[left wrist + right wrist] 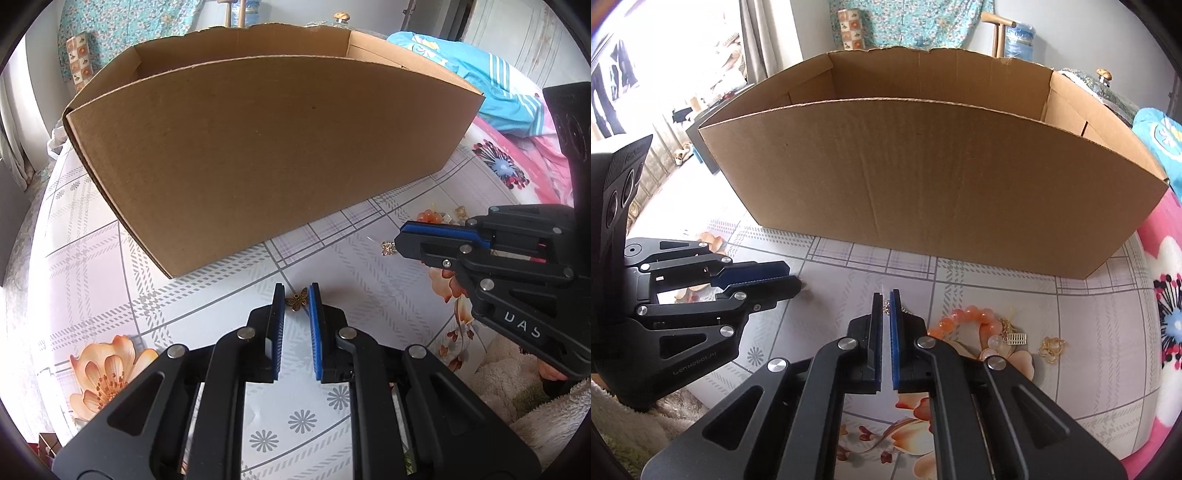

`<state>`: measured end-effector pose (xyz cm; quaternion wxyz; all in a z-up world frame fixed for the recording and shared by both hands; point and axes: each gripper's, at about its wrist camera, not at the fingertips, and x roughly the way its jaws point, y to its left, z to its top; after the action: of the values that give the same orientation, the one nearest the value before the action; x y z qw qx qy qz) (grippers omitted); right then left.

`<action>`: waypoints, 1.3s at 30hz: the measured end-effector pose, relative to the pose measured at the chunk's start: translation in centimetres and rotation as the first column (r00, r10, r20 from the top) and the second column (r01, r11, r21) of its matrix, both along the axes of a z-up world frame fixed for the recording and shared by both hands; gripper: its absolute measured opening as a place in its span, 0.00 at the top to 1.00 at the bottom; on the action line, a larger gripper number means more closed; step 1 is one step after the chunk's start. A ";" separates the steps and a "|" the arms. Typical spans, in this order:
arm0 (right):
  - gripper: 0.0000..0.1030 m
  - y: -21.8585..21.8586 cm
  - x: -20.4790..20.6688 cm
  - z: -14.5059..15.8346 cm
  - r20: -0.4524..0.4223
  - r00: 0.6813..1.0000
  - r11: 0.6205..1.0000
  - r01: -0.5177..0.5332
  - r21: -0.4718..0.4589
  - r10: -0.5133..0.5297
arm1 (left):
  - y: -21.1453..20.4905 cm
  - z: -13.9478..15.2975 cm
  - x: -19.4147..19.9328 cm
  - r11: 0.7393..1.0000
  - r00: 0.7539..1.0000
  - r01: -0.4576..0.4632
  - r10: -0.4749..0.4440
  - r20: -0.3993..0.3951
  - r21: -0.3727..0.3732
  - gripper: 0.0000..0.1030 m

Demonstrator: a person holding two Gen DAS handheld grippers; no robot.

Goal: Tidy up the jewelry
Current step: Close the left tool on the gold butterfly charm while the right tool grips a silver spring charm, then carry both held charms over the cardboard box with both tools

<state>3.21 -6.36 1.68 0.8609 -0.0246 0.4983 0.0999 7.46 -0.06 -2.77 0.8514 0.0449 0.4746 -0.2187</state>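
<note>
1. A table under a plaid, flower-printed tablecloth (979, 273) stands in a lived-in room with bedding to one side. A tall open cardboard box (258, 155) sits just beyond both grippers.
2. The left gripper (296, 300) has its jaws drawn narrow around a small bronze butterfly charm (297, 299). The charm sits right at the fingertips and the pads seem to pinch its wings.
3. The right gripper (885, 306) is all but closed on a thin gold chain piece (887, 309), which peeks out between and just beyond its tips.
4. To the right of the right gripper lie an orange bead bracelet (964, 318), a small gold rectangular charm (1016, 338) and a gold flower ring (1052, 347). All three are loose on the cloth.
5. Handling, as I judge it: every piece is very light and small. The metal charms are stiff, thin and slippery, so they want a pinch across the flat faces, deep enough in the pads not to squirt out.
6. The chain is limp and will dangle and swing. The bracelet is probably flexible and best taken across a single bead or its string.
7. The box wall is high, so each piece must clear the rim.
</note>
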 end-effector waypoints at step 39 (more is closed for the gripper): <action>0.97 -1.9 -0.6 2.6 0.030 0.993 0.990 -0.119 0.073 0.117 | 1.0 3.3 -2.5 0.999 0.995 0.014 -0.010 0.097 -0.044 0.89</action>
<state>2.61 -8.22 4.24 0.8602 -0.0231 0.4806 0.1689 4.99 0.96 0.57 0.8729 0.0392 0.4275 -0.2318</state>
